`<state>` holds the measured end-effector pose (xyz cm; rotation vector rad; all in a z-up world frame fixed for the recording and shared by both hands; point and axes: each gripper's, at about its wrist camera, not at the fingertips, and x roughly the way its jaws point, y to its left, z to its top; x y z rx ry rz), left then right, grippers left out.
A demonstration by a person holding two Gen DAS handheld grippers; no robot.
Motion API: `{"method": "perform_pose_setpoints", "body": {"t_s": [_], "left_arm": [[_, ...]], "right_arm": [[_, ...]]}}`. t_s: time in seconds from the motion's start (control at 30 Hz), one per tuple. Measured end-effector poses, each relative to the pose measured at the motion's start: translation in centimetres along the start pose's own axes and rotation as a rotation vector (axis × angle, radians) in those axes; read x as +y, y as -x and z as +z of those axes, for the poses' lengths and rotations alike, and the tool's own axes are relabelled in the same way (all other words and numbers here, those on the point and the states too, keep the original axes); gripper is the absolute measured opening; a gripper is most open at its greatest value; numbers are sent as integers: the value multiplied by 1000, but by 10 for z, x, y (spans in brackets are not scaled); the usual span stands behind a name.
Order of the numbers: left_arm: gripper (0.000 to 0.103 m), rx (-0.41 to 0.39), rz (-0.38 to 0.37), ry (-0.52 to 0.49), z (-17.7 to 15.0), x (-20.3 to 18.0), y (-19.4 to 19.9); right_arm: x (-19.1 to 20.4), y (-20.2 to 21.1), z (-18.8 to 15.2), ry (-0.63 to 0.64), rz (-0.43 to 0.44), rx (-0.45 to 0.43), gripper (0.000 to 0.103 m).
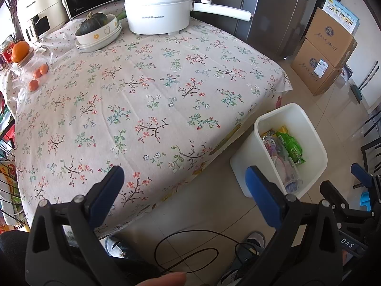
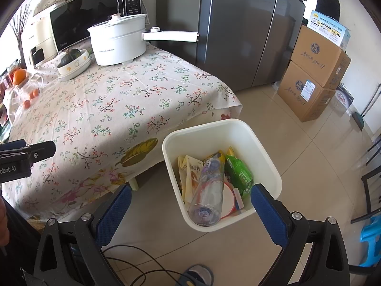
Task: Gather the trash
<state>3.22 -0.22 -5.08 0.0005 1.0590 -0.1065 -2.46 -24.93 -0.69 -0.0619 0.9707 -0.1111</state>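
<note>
A white trash bin [image 2: 266,157] stands on the floor by the table's corner; it also shows in the left wrist view [image 1: 314,143]. It holds a clear plastic bottle [image 2: 209,190], a green wrapper [image 2: 238,171], yellow packets [image 2: 190,174] and a white lid [image 2: 229,197]. My right gripper [image 2: 190,195] is open and empty, just above the bin's near rim. My left gripper [image 1: 183,181] is open and empty over the table's front edge. The right gripper also shows at the right of the left wrist view [image 1: 362,181].
The floral tablecloth table [image 1: 152,100] bears a white electric pot [image 1: 157,7], a bowl with a squash [image 1: 95,31], oranges [image 1: 35,74] and a microwave [image 2: 95,21]. Cardboard boxes [image 2: 314,76] and a fridge [image 2: 240,31] stand behind. A cable [image 1: 188,250] lies on the floor.
</note>
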Motion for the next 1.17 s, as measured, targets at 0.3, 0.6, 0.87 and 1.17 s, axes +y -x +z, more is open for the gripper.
{"method": "perform_pose_setpoints", "body": {"t_s": [0.3, 0.6, 0.87, 1.17], "left_arm": [[101, 0, 2, -1, 0, -1, 0], [101, -2, -1, -10, -3, -3, -1], [101, 5, -8, -7, -2, -3, -1], [101, 8, -18, -15, -2, -6, -2]], "right_arm": [[1, -3, -2, 10, 5, 7, 101], [1, -3, -2, 12, 6, 9, 101], [1, -3, -2, 13, 6, 9, 101], [1, -3, -1, 13, 6, 10, 101]]}}
